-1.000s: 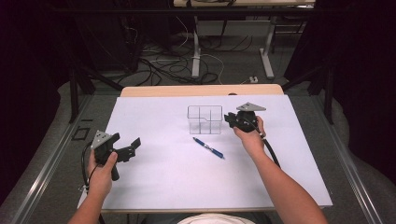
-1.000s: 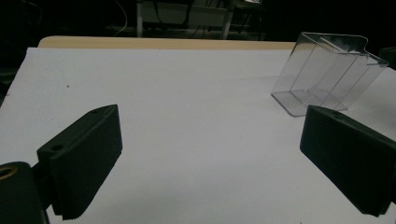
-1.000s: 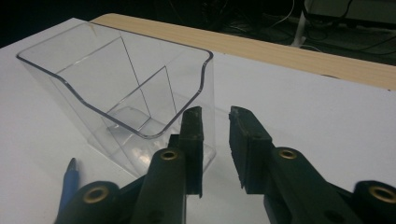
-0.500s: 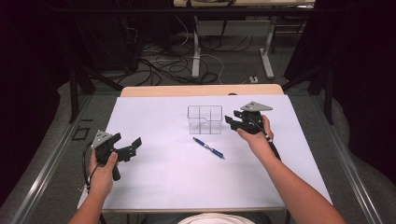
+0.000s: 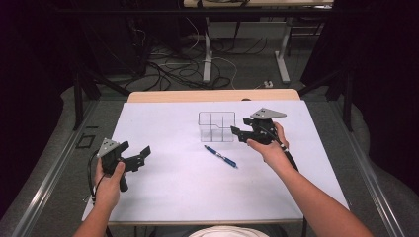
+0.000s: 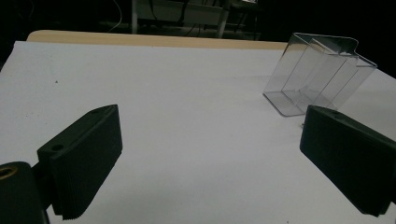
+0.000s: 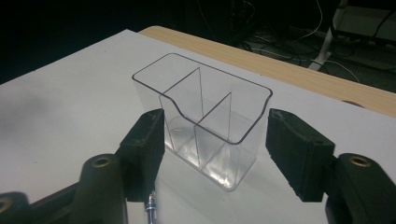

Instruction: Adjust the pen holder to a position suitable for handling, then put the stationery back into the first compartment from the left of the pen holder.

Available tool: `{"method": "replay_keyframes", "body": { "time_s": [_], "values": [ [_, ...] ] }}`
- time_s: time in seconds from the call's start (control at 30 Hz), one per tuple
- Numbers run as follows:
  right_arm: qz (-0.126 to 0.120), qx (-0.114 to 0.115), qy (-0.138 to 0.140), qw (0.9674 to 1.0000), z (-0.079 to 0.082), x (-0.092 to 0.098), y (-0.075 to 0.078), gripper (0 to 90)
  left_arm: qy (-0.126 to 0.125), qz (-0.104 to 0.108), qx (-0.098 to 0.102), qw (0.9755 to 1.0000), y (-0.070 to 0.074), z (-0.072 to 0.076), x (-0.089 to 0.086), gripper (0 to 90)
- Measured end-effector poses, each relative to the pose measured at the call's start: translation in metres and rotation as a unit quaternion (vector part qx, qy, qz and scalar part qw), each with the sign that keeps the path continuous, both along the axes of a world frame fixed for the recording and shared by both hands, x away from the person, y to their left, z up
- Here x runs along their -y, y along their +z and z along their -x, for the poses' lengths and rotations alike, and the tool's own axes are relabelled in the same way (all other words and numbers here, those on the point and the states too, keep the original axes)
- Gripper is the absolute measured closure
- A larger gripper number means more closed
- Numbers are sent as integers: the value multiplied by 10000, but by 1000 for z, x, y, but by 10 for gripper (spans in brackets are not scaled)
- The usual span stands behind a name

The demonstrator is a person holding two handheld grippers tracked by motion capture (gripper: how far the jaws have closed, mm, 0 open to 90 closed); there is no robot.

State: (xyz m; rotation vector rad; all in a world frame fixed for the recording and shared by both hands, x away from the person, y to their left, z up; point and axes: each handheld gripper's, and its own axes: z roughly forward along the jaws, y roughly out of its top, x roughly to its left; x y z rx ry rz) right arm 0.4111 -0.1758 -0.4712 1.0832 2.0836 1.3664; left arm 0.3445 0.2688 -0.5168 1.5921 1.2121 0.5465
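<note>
A clear plastic organiser [image 5: 216, 126] with several compartments stands upright on the white sheet [image 5: 197, 192], right of centre. A blue pen [image 5: 221, 156] lies just in front of it. My right gripper [image 5: 241, 133] hovers at the organiser's right side; its jaws have just been opening, and they stand apart without touching it. In the right gripper view the organiser [image 7: 201, 116] sits framed ahead of the right gripper [image 7: 217, 140], with the pen's tip [image 7: 150, 207] below the left jaw. My left gripper [image 5: 137, 159] is held open at the sheet's left, nothing in it. The left gripper [image 6: 215, 163] faces the organiser [image 6: 317, 77].
The white sheet covers a wooden table whose bare far edge [image 5: 212, 95] shows behind it. Metal rails [image 5: 44, 187] run along both sides. Cables and table legs [image 5: 207, 54] lie on the dark floor beyond.
My right gripper has lifted a little and drawn slightly away from the organiser, and its jaws have spread wider. The left hand, the pen and the organiser have stayed put.
</note>
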Motion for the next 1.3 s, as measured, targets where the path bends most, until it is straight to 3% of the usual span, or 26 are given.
{"method": "replay_keyframes", "body": {
  "time_s": [0.2, 0.43, 0.63, 0.77, 1.03, 1.17, 1.3],
  "values": [
    [42, -235, 0, 9997, 3, -11, -2, 198, -6, 2, 21, 10000, 0, 0, 0, 57],
    [162, -317, -57, 9994, 4, -19, -4, 150, -5, -3, 27, 10000, 0, 0, 0, 57],
    [363, -494, 182, 9980, 5, -26, -12, 82, -18, -19, 25, 10000, 1, 1, 1, 57],
    [335, -466, 232, 9981, 5, -31, -18, 83, -34, -42, 23, 10000, 0, 1, 2, 57],
    [506, -431, 458, 9967, 6, -46, -32, 251, -40, -37, 13, 10000, 0, 1, 3, 57],
    [629, -544, 617, 9946, 7, -52, -40, 404, -41, -36, 20, 10000, 0, 1, 2, 57],
    [844, -624, 730, 9918, 5, -57, -47, 459, -49, -61, 27, 10000, 0, 1, 2, 57]
  ]
}}
